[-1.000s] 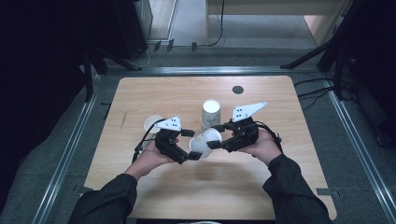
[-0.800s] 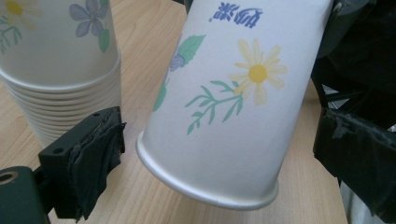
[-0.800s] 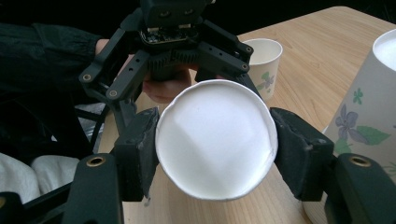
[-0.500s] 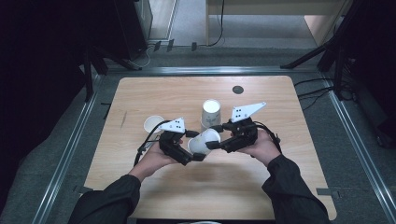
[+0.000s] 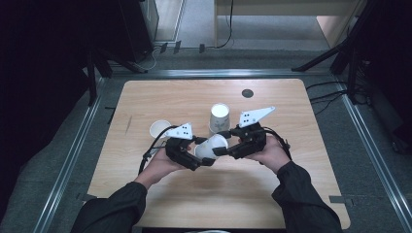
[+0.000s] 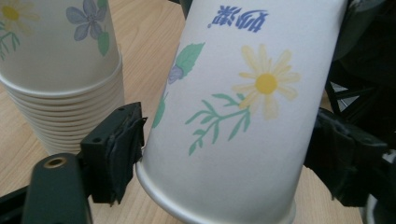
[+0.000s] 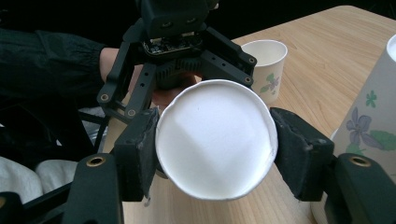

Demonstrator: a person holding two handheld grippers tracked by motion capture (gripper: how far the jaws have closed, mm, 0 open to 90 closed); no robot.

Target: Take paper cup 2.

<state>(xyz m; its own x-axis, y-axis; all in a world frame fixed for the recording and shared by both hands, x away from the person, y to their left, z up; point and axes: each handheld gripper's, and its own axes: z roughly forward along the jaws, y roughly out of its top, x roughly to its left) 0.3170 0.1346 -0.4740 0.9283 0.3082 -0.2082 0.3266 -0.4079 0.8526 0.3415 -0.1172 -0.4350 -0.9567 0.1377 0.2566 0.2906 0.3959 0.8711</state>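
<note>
- Since the earlier frames the left tongs (image 5: 206, 158) have slid in closer around the held paper cup (image 5: 212, 147); their jaws have just been closing, with that cup between them.
- Far left on the bench (image 5: 291, 194): a single upright cup (image 5: 160, 130) stands alone, mouth up, just beyond the left tongs. The right gripper view shows it behind the left tongs, flower print on its side (image 7: 265, 65).
- Left tongs: left gripper view shows both black pads against the held cup's flowered wall (image 6: 243, 112) near its rim, one each side. Jaws stand partly closed, gripping that cup.
- Centre: the held cup lies roughly on its side above the bench, between the two tongs, well in front of the bench's middle.
- Behind it: a stack of upside-down cups (image 5: 219, 118) stands on the bench, near the held cup but apart from it. Left gripper view shows the nested rims of the stack (image 6: 65, 93) resting on the wood.
- Right tongs (image 5: 219, 149): right gripper view shows the held cup's white base (image 7: 215, 137) facing the camera, a pad pressed on each side of it. Jaws clamp the base end.
- Far right: a small dark round mark (image 5: 247, 93) sits toward the bench's far edge.
</note>
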